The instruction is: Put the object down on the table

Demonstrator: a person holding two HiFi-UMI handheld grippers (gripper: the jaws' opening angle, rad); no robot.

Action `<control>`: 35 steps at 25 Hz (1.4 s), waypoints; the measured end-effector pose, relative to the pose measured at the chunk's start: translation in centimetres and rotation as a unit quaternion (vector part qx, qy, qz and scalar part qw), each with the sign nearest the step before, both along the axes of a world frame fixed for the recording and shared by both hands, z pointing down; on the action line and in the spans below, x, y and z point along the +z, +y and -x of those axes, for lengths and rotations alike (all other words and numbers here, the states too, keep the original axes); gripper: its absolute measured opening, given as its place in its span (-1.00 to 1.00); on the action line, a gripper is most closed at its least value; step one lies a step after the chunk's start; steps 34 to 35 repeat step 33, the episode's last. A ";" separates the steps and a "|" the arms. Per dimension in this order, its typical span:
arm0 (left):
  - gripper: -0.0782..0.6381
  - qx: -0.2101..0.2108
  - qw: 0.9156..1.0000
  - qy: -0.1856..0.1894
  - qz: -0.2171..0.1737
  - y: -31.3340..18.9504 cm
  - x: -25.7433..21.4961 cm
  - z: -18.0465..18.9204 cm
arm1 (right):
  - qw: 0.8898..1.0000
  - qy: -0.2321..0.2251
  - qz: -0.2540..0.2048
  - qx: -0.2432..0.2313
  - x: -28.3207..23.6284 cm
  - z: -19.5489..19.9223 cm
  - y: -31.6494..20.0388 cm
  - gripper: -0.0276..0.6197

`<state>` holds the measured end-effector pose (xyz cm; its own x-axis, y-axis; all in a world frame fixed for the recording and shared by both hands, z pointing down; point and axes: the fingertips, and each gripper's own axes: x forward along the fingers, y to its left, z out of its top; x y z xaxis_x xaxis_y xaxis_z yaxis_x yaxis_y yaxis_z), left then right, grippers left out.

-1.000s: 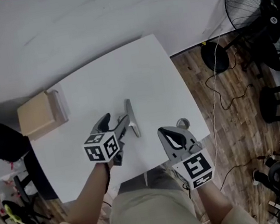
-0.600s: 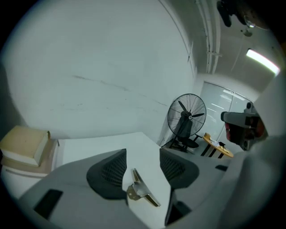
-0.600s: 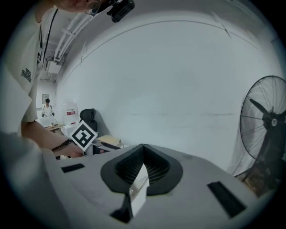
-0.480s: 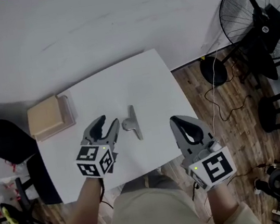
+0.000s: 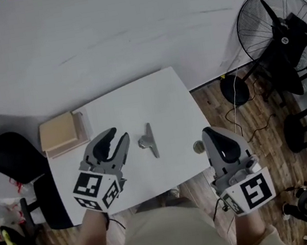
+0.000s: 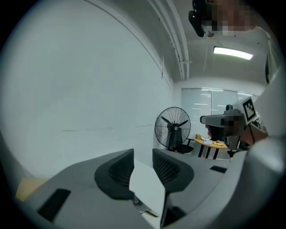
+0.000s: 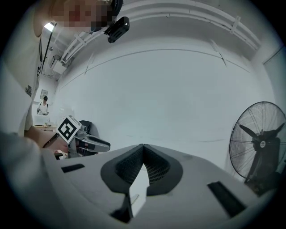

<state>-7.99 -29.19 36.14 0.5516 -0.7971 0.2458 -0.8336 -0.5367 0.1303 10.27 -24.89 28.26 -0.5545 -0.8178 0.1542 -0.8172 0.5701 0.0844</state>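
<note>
Head view: bright, even, diffuse room light. The white tabletop and the pale wall render nearly white without hard glare, and shadows on the tabletop are faint and soft-edged. The floor beyond the tabletop's right edge is darker. Focus is sharp throughout.

Left gripper view: a ceiling strip light at upper right burns out to white, and the window behind is bright and washed. Fisheye distortion bends the ceiling pipes into arcs.

Right gripper view: cooler and greyer, with a lamp glowing at upper left.

In both gripper views the corners are black with vignetting, and the nearest foreground is soft.
</note>
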 end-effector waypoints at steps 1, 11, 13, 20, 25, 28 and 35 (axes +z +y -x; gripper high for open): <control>-0.40 0.002 1.000 0.002 -0.008 0.3 -0.8 0.0 | 1.000 0.001 -0.005 -0.001 -0.4 -0.1 0.3 -0.85; -0.62 0.024 0.998 0.001 -0.066 3.9 -6.0 -0.6 | 0.999 -0.024 -0.036 -0.032 -3.4 0.5 3.4 -0.85; -0.64 0.024 0.997 0.000 -0.071 4.6 -6.5 -0.4 | 0.998 -0.022 -0.034 -0.039 -3.3 0.8 3.6 -0.85; -0.66 0.018 0.997 -0.013 -0.075 5.2 -6.6 0.4 | 0.998 -0.001 -0.033 -0.044 -2.5 1.4 3.2 -0.85; -0.68 0.004 0.998 -0.015 -0.063 5.6 -5.7 1.1 | 0.998 0.005 -0.035 -0.050 -2.2 2.1 3.0 -0.85; -0.68 -0.004 0.998 -0.012 -0.061 5.6 -5.5 1.2 | 0.999 0.013 -0.028 -0.037 -1.8 2.1 2.5 -0.85; -0.68 -0.005 0.998 -0.016 -0.065 5.6 -5.7 1.3 | 0.999 0.009 -0.016 -0.038 -1.1 2.5 2.8 -0.85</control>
